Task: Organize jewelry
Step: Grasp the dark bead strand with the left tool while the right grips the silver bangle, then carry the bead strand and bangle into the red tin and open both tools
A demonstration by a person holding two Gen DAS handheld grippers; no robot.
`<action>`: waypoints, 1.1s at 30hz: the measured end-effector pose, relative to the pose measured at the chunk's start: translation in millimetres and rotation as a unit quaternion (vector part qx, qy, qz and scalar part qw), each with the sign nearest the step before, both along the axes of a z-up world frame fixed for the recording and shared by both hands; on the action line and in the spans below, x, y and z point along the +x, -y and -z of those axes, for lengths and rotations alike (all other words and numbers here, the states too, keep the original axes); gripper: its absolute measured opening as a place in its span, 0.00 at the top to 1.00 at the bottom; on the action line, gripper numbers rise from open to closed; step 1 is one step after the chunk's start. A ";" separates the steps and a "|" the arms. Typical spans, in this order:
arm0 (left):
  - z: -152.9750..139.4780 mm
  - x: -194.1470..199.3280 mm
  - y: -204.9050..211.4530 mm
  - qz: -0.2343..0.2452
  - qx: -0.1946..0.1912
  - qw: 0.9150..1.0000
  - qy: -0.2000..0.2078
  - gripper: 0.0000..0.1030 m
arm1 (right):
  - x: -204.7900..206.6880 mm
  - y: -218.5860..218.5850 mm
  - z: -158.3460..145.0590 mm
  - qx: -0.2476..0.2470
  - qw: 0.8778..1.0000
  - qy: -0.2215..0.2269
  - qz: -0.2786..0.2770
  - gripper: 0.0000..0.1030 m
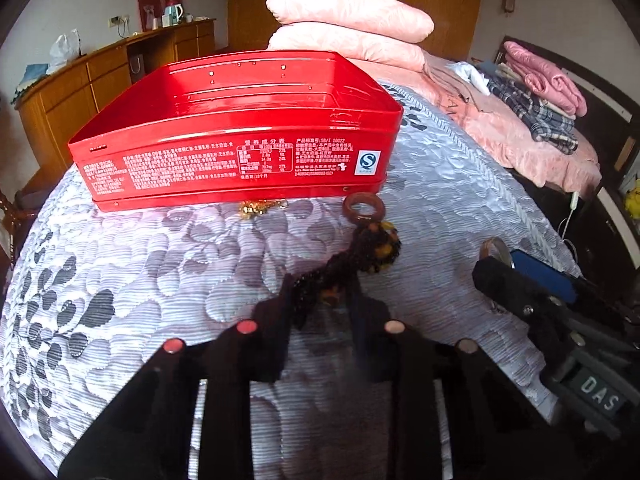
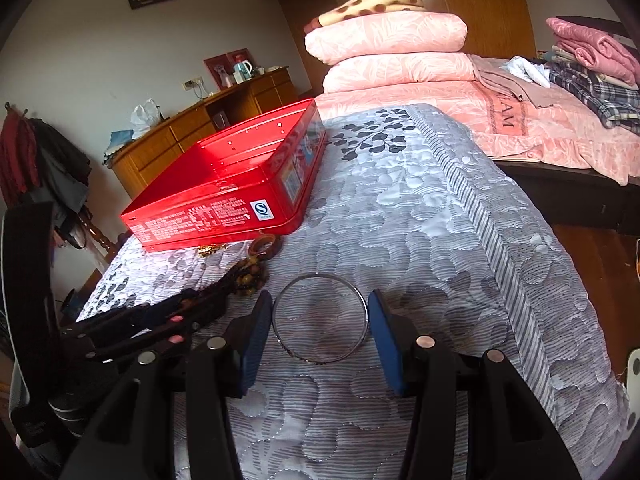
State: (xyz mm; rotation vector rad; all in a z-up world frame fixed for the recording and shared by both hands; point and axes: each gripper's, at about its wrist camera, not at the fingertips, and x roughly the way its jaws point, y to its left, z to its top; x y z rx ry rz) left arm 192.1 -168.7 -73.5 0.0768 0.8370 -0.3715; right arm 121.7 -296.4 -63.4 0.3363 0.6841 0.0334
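Note:
An open red tin [image 1: 240, 160] sits on the grey leaf-patterned bedspread [image 1: 120, 264]. Against its front wall lie a small gold chain [image 1: 260, 208] and a brown ring [image 1: 347, 209] tied to a dark beaded strand [image 1: 376, 248] with amber beads. My left gripper [image 1: 320, 300] is shut on the near end of that strand, which lies on the bed. In the right wrist view, a thin silver bangle [image 2: 320, 275] lies flat between the blue pads [image 2: 256, 328] of my right gripper [image 2: 320, 320], which touch it on both sides. The left gripper [image 2: 208, 300] shows at the left there.
Stacked pink quilts [image 1: 348, 20] and a spotted blanket lie beyond the tin. Folded clothes [image 1: 536, 100] sit on the pink cover at the right. A wooden sideboard [image 1: 100, 80] stands along the left wall. The bed's edge drops off at the right [image 2: 560, 280].

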 end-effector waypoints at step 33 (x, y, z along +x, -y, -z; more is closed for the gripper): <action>-52.9 -12.0 -93.6 -0.066 -0.063 0.992 0.087 0.92 | 23.7 -52.7 -47.4 -0.056 0.997 0.037 -0.038 0.53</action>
